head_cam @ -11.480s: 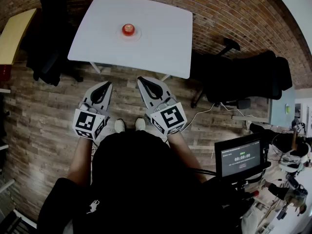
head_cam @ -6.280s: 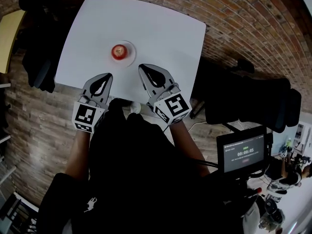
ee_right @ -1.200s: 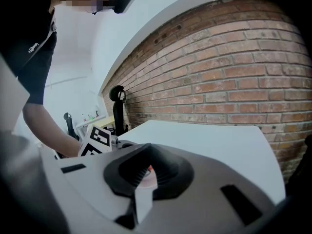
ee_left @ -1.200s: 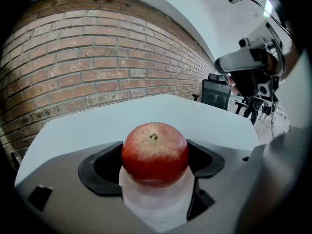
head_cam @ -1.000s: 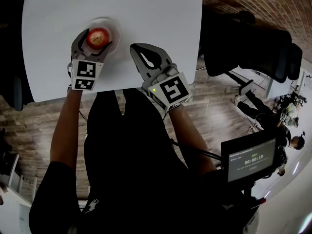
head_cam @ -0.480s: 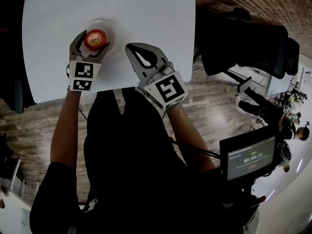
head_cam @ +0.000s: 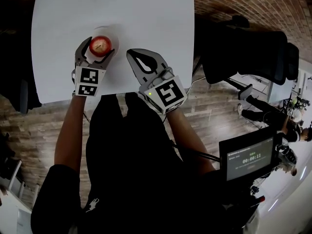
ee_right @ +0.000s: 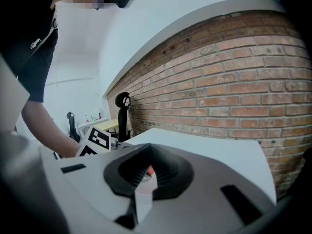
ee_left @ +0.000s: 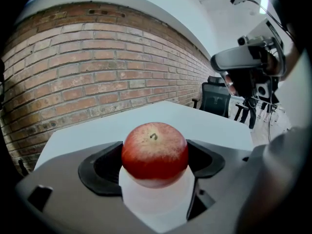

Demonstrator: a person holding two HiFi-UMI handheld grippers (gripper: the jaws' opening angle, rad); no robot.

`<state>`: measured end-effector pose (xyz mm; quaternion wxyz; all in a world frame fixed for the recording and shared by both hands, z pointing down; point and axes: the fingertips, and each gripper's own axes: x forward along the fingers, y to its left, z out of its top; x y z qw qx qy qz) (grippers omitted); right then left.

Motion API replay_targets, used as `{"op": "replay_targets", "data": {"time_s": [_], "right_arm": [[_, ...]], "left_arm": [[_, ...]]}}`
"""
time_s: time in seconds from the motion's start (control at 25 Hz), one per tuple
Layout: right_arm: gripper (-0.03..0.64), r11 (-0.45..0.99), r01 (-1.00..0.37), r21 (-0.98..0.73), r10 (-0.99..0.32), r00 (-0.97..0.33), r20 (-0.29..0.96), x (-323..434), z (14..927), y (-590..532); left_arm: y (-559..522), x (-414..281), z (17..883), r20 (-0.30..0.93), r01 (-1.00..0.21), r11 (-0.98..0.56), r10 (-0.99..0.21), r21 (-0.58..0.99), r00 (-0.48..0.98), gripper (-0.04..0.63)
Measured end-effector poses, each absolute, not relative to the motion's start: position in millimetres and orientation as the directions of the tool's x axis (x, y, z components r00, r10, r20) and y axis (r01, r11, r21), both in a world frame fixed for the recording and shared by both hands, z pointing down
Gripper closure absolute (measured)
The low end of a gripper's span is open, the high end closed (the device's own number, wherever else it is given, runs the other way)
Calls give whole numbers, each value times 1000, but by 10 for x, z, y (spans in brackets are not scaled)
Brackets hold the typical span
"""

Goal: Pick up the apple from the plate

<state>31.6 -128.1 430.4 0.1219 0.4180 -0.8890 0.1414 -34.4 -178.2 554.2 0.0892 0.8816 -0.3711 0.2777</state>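
Both forearms reach forward over the near edge of the white bench (head_cam: 146, 18). The right gripper (head_cam: 135, 55), jaws closed on nothing, is held just beside the left gripper (head_cam: 99, 48), which grasps the red apple (ee_left: 154, 152) over the white plate (head_cam: 109, 32). A black office chair (head_cam: 253, 48) stands off the bench's right side.

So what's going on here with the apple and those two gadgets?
A person stands at a white table with a hand-held tool in each hand. The left tool has its two jaws closed on a red apple, right over a small white plate. Whether the apple has left the plate can't be told. The right tool is shut and empty, held over the table beside it.
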Motion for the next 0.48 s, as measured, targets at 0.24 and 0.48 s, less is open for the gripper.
{"op": "replay_targets", "data": {"time_s": [0.24, 0.48], "right_arm": [[614, 624, -768, -146, -709, -634, 309, 305, 4126, -1257], [614, 633, -761, -144, -706, -644, 295, 300, 4065, -1198]], "left_arm": [[-1757, -323, 5339, 542, -711, -700, -623, -64, 564, 190], [-1705, -318, 5276, 538, -714, -696, -632, -76, 558, 190]]}}
